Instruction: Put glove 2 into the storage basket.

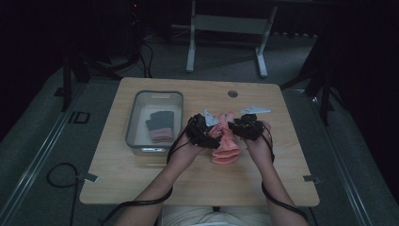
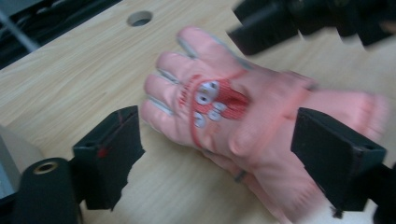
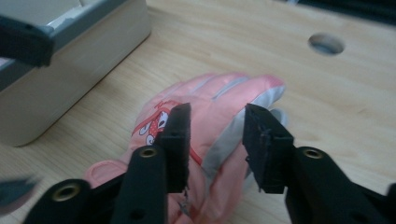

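Observation:
A pink child's glove (image 1: 226,147) with a red cartoon patch lies palm-down near the middle of the wooden table (image 1: 141,179), a second pink glove partly under it. In the left gripper view the glove (image 2: 224,107) sits between the widely spread jaws of my left gripper (image 2: 215,121), which is open; its left jaw stands clear of the fabric. My right gripper (image 3: 217,112) hovers over the glove's fingers (image 3: 224,91) with its jaws apart, open. In the high view my left gripper (image 1: 203,132) and right gripper (image 1: 243,127) flank the glove closely.
A grey bin (image 1: 155,95) stands left of the gloves and holds a dark grey and pink pair of gloves (image 1: 160,127); its wall (image 3: 70,70) is close to my right gripper. A round cable hole (image 1: 232,93) is at the table's far side.

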Tool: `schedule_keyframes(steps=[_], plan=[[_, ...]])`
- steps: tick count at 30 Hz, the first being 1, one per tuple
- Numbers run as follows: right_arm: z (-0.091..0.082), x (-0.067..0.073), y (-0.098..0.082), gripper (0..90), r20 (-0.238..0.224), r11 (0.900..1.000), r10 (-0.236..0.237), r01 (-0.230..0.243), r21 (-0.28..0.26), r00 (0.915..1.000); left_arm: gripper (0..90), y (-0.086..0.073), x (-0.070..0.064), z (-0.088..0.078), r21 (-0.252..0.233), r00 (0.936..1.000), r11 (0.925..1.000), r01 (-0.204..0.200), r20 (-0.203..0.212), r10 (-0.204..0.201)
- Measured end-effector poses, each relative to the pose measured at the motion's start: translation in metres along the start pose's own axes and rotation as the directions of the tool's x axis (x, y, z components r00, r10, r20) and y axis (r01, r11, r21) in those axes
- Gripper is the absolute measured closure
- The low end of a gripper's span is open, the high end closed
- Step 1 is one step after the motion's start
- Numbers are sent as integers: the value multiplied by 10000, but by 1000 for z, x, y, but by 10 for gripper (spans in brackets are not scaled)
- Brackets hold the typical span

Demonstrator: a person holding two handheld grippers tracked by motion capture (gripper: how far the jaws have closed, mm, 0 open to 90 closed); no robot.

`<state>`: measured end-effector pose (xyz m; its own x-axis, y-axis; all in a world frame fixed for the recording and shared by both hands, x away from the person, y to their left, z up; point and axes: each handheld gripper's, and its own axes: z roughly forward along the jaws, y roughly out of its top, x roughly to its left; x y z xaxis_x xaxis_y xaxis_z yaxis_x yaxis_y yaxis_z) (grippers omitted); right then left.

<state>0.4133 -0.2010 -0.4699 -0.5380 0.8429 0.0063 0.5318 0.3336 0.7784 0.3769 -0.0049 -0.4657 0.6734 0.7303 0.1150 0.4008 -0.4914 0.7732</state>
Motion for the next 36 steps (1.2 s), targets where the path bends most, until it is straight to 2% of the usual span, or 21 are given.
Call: schedule_keyframes(steps=[2,3,5,7,8,10,12,14,16,17,19,21,22,23,24,25,26,28,31,35,36], plan=[[4,-1,-1,577,-34,9999,89,-89,108,10000,184,5,2,8,320,9995,9993,197,-262,-189],[12,-2,-4,563,-18,9985,243,-242,495,9997,186,7,2,11,447,9989,9984,342,-338,-327],[15,-4,-7,547,-5,9970,316,-315,707,9995,193,9,3,18,732,9980,9958,550,-345,-526],[22,-11,-17,531,-50,9899,463,-452,1342,9989,193,10,2,26,1040,9974,9925,645,-386,-607],[22,-11,-17,531,-50,9899,463,-452,1342,9989,193,9,2,32,1231,9967,9891,809,-177,-793],[28,-20,-25,497,-197,9837,590,-548,1711,9981,201,7,3,45,1548,9939,9818,1097,-51,-1103],[30,-23,-27,482,-362,9814,685,-608,1821,9970,214,5,7,54,1635,9837,9704,1775,8,-1800],[35,-32,-30,451,-761,9762,990,-820,2005,9922,244,2,12,64,1886,9674,9502,2479,40,-2532],[37,-34,-31,451,-942,9746,1001,-785,2097,9905,274,-4,19,73,2225,9456,9253,3072,377,-3231],[37,-34,-31,454,-942,9746,1001,-785,2097,9905,274,-8,22,78,2417,9393,9167,3182,507,-3394],[41,-33,-31,488,-1158,9721,932,-652,2254,9889,292,-17,27,88,2578,9106,8927,3695,908,-4031],[44,-30,-31,557,-1344,9691,1001,-660,2376,9859,354,-22,33,93,2698,8793,8767,3982,1599,-4486],[44,-27,-31,599,-1252,9695,949,-631,2368,9876,431,-23,34,95,2764,8707,8723,4033,1773,-4588],[44,-25,-31,615,-1185,9701,907,-608,2352,9888,502,-21,33,94,2803,8691,8780,3879,2060,-4497],[44,-24,-31,631,-1152,9701,879,-588,2356,9894,537,-21,33,94,2803,8691,8780,3879,2060,-4497],[44,-24,-30,644,-1119,9699,906,-622,2354,9896,586,-20,32,94,2748,8763,8861,3732,2094,-4340],[44,-24,-30,644,-1119,9699,906,-622,2354,9896,586,-19,32,93,2751,8816,8908,3617,2097,-4228],[43,-21,-30,673,-1022,9716,961,-710,2257,9901,739,-19,33,92,2732,8803,8922,3597,2178,-4216],[42,-22,-30,686,-1124,9730,1074,-812,2161,9878,774,-20,35,89,2693,8704,8904,3670,2384,-4309],[39,-26,-30,702,-1367,9738,1333,-1041,2021,9816,799,-12,33,81,2702,8859,9039,3316,2401,-3968],[39,-26,-30,702,-1367,9738,1333,-1041,2021,9816,801,-12,33,81,2702,8859,9039,3316,2401,-3968]])
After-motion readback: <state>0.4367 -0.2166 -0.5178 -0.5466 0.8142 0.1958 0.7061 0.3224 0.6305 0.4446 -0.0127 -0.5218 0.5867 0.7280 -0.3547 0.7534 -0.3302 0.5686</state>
